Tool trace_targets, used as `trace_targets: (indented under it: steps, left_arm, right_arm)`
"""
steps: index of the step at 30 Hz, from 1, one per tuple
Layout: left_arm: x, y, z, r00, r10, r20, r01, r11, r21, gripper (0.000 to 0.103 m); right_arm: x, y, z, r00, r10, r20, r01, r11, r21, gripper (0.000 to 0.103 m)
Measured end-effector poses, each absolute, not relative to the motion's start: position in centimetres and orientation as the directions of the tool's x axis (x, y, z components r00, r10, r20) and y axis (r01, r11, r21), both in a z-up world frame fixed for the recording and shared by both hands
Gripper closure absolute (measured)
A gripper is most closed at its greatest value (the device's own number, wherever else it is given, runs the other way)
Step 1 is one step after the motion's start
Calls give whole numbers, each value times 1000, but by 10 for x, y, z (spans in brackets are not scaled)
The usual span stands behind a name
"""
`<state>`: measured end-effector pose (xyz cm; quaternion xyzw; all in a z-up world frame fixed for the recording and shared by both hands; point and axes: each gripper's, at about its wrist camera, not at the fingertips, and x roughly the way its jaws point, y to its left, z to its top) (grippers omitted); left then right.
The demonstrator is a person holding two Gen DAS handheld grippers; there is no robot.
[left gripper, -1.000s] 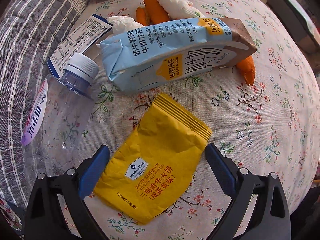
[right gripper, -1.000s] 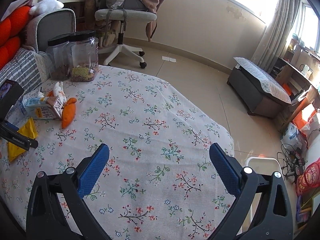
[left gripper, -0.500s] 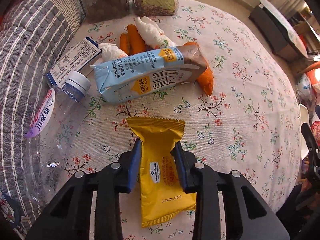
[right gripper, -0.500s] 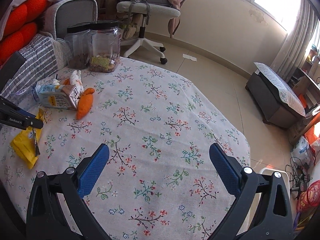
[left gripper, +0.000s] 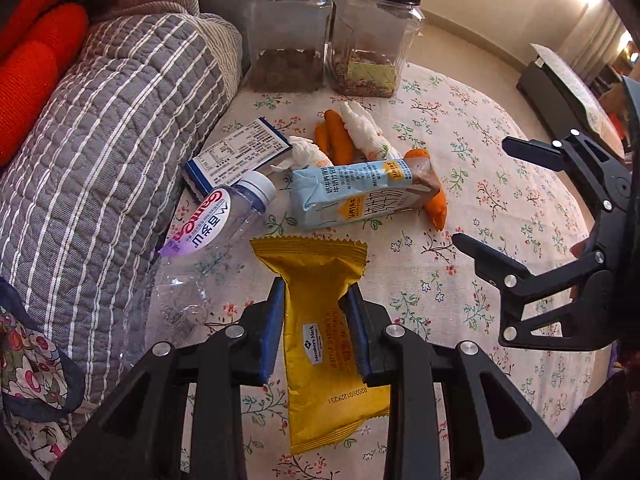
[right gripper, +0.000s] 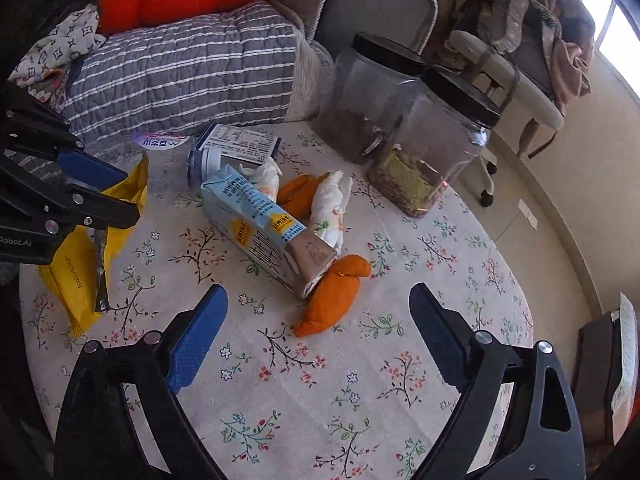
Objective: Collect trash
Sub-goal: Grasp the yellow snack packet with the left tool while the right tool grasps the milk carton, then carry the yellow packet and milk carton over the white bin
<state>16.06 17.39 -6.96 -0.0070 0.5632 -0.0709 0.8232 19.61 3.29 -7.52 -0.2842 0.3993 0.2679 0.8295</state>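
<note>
Yellow foil wrapper [left gripper: 324,320] pinched at mid-length between the blue pads of the left gripper [left gripper: 316,324]; crimped top edge fanned out beyond the fingertips, lower end with the printed date code trailing back under the tool; seen from the right wrist view, apparently raised a little off the floral tablecloth [right gripper: 400,360], though contact cannot be ruled out. Right gripper [right gripper: 318,332] spread wide and holding nothing, poised over the cloth just short of the milk carton [right gripper: 268,228].

Step in hand, by judgement: first piece of rubbish secured, carry-off pending; no bin visible in either view, so destination unknown. Next move likely calls for a steady lift of the wrapper without loosening the pinch; thin crinkly film, light, prone to slip or fold.

Relative to the milk carton: clear plastic bottle [left gripper: 200,248] lying on its side to the left, white cap, purple label, thin walls dented; small blue-and-white box [left gripper: 240,154] behind-left; crumpled white tissues [left gripper: 366,132] and orange stuffed fabric pieces [left gripper: 336,140] behind and at the far end; two square clear jars [left gripper: 288,32] with black lids further back; wrapper in front. Carton itself waxy card, pale blue, lying flat, one end squashed; grey striped quilted cushion [left gripper: 100,140] far left.
</note>
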Motion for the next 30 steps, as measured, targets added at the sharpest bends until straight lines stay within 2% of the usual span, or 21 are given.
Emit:
trace_targets:
  steps: [2,7,10,11,14,15,16,22,30]
  left_arm:
    - [163,178,-74,355,-131,-926,98,990,-103,73]
    - [157,190,-72,352,-144,-925,81,989,-123,73]
    - [153,195,-72,352,-152,-924,73,988,-134,73]
    - [153,196,-72,350,-156,-924,72,988,-139,73]
    - [154,197,-74,340,-159,-927,66,987,-146,73]
    - [153,197,-75,337,-160,-928,64,987,-147,73]
    - [154,197,-76,335,-159,-929,63,987,-146,73]
    - [163,195,-78,338,-159,-928,47,987,-152,73]
    - [169,188,-71,372,-136,-918,28,990,-135,73]
  right_arm:
    - [205,49,-80,503,223,-835,-720,642,-262,17]
    - [227,81,-99,435,185,-881,-788,551,-273,29]
    - [238,94,-109,385,168,-907,-812,528,-247,45]
    - [241,96,-112,367,165,-916,-817,528,-232,53]
    - [248,100,-117,318,170,-933,-817,548,-178,67]
    - [247,100,-117,309,182,-934,-816,554,-162,76]
    - [245,101,-117,303,188,-934,-813,562,-151,78]
    - [229,82,-97,323,283,-903,-763,643,-72,80]
    - [205,43,-52,465,288,-837,-638,765,-91,80]
